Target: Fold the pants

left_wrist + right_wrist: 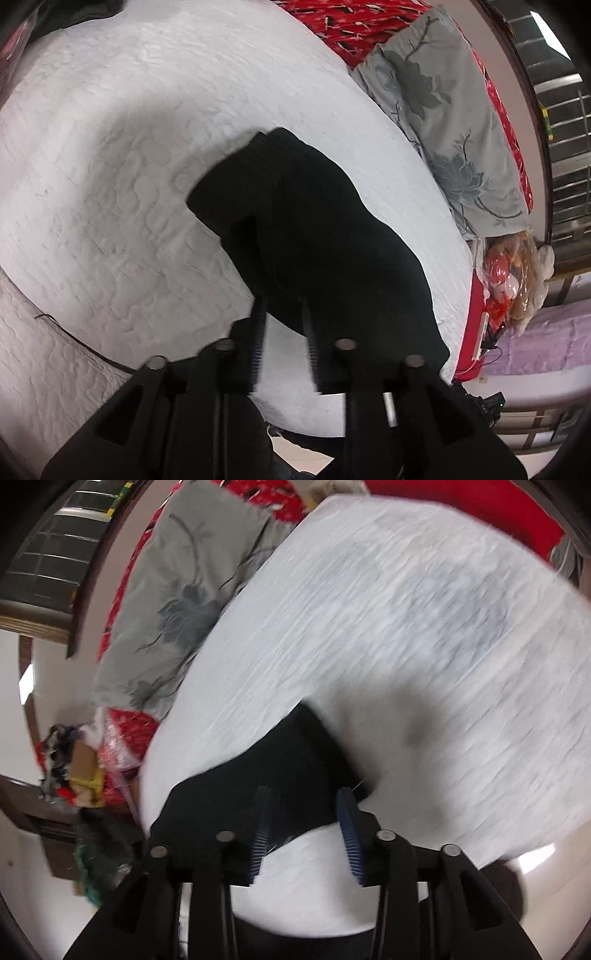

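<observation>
Garment: black fabric pants (pixel 317 240), bunched in a compact dark mass; lying on the white quilted mattress cover (pixel 110 166); near the cover's edge in the left wrist view; surface detail lost in darkness.
Left gripper (pixel 284 314): black two-finger tool; jaws parted; fingertips over the near edge of the pants; contact not determinable.
Right gripper (pixel 304 801): black two-finger tool with blue ribbed pads (pixel 347 819); jaws parted; tips at the pants (pixel 280 771); nothing visibly clamped; view blurred.
Surroundings: grey floral pillow (pixel 443 122) beside the cover; red patterned bedding (pixel 351 18) beyond; clear plastic bag of red and yellow items (pixel 513 280) past the pillow's end.
</observation>
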A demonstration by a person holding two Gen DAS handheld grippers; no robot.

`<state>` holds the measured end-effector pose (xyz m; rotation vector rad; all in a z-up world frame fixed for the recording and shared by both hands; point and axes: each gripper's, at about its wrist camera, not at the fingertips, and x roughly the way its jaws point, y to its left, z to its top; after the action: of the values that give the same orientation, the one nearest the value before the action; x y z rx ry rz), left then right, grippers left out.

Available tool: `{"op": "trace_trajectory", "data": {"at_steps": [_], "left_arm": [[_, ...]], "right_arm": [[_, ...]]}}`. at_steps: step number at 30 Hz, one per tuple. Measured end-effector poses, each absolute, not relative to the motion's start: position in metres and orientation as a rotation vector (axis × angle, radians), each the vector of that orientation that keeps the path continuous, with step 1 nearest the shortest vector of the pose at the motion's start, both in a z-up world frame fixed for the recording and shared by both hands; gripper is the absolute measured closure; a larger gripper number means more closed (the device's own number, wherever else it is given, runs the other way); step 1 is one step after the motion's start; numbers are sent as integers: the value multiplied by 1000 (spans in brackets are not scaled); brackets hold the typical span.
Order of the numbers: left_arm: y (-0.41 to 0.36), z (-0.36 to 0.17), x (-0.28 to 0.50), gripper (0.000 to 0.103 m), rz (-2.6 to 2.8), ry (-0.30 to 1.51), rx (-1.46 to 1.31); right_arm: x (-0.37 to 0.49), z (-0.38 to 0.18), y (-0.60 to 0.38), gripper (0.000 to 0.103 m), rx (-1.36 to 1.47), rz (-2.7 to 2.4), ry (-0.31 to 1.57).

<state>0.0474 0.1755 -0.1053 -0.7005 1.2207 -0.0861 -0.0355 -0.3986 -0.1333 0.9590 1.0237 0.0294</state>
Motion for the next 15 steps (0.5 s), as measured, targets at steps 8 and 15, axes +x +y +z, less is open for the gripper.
{"op": "trace_trajectory", "data": {"at_steps": [8,15], "left_arm": [[167,-123,68,79,-82,1273,-744],[172,-133,75,79,-72,1295,-761]], "right_arm": [[-13,-169,-328,63,1093,172,1140],[2,-188,-296,63,1139,119,1187]]}}
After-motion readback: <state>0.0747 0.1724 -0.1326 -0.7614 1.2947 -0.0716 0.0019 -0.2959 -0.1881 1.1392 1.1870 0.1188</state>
